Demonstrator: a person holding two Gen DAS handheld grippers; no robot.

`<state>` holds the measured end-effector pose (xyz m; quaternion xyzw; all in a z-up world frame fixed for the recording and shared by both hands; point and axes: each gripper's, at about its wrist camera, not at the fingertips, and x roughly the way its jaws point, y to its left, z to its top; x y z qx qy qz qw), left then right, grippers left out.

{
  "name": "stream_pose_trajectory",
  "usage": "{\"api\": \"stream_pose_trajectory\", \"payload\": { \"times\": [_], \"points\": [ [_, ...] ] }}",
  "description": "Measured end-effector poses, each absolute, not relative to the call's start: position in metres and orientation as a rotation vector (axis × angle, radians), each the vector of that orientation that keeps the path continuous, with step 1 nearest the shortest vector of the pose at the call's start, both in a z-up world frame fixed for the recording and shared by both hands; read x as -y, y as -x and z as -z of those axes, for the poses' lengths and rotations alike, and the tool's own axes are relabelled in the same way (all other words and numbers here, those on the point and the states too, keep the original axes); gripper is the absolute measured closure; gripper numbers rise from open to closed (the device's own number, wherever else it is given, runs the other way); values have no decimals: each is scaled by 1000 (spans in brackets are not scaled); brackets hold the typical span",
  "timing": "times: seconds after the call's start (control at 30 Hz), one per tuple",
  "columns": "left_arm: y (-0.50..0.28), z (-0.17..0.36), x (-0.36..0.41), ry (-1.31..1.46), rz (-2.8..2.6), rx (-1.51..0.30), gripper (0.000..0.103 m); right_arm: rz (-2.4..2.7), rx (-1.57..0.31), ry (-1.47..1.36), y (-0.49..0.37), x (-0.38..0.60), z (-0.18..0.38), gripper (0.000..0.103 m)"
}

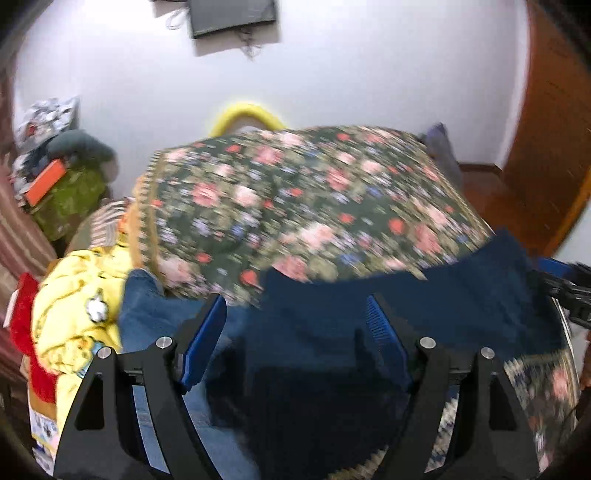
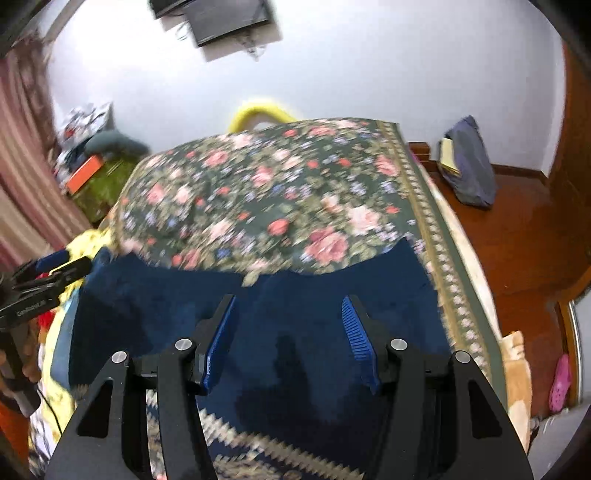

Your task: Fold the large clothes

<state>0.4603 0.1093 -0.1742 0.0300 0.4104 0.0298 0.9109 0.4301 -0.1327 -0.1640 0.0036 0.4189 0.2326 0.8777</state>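
Dark blue garment (image 2: 258, 332) lies spread flat on the near end of a bed, over a floral bedspread (image 2: 258, 192) of pink and red roses on dark green. Its far edge runs across the bed in a shallow wavy line; the right side stops just short of the spread's patterned border strip (image 2: 436, 236).

Left gripper (image 1: 295, 332): jaws stand wide apart, blue pads facing each other, nothing between them. It hangs above the garment's left part, tilted downward. No cloth pinched that I can make out (view is blurred).

Right gripper (image 2: 291, 332): jaws parted at a middling width, also bare, above the middle of the blue cloth. No contact visible between pads and fabric.

Each tool shows at the edge of the other's view: the left one at the far left of the right camera, the right one at the far right of the left camera.

Left of the garment: a heap of clothes, with a yellow piece (image 1: 74, 295), something red (image 1: 26, 325) and a light blue denim item (image 1: 155, 317) that touches the dark blue cloth's left edge.

Beyond the bed: white wall, a dark screen (image 2: 229, 18) mounted high, a yellow curved thing (image 2: 258, 110) behind the bed's far end. Right side, red-brown wooden floor (image 2: 517, 240) with a grey-blue bag (image 2: 469, 162) against the wall.
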Motion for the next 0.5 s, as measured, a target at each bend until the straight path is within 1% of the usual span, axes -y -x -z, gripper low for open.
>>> {"api": "stream_pose_trajectory", "payload": {
  "times": [0.23,0.3,0.33,0.37,0.5],
  "points": [
    [-436,228,-52,-115,117,-968,24,-519,-954,65,-413,117,204,49],
    [-431,243,-46,-146,113,-994,23,-513,-975,61,-410,124,214,43],
    [-428,250,-45,-159,104,-995,22,-502,-974,48,-408,129,217,31],
    [-425,254,-46,-166,96,-990,20,-475,-976,32,-407,138,220,22],
    [-414,253,-61,-137,107,-958,15,-451,-992,12,-405,169,228,21]
  ]
}}
